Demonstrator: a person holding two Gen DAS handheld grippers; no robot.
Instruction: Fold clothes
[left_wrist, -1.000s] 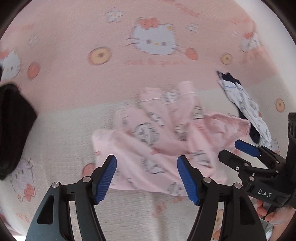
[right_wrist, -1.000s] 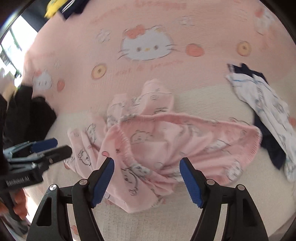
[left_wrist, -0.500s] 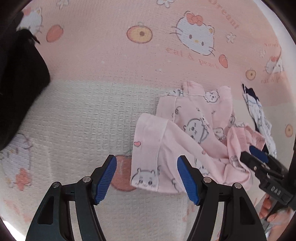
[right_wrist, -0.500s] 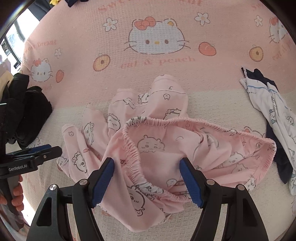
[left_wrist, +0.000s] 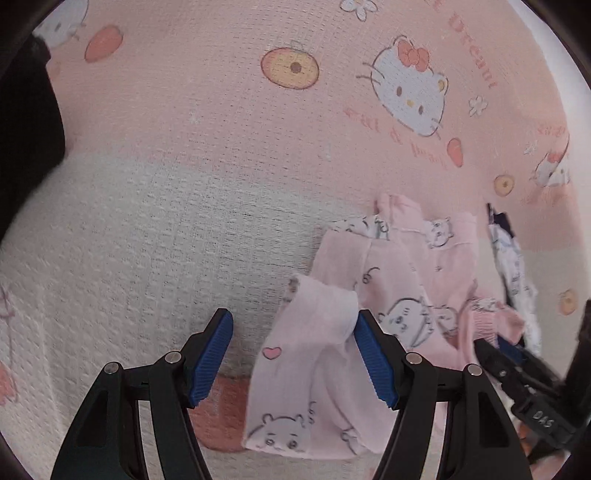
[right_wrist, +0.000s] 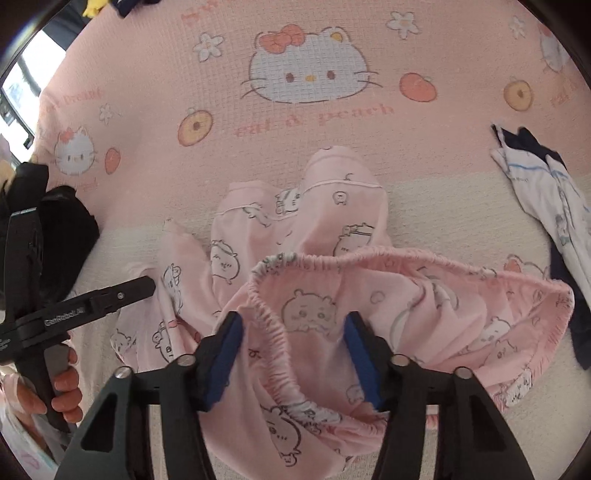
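Right gripper (right_wrist: 291, 350) down low, jaws spread either side of the elastic waistband (right_wrist: 280, 332), nothing pinched. Left gripper (left_wrist: 291, 354) gapes wide too, one pad brushing a trouser leg. The pink pyjama trousers (right_wrist: 332, 258) lie crumpled on the cartoon-cat blanket (right_wrist: 221, 166), no fold in them, so all the folding remains. Only the right view shows the gathered waistband clearly, plus the black garment (right_wrist: 70, 236); further right, a white-and-navy garment (right_wrist: 546, 199).
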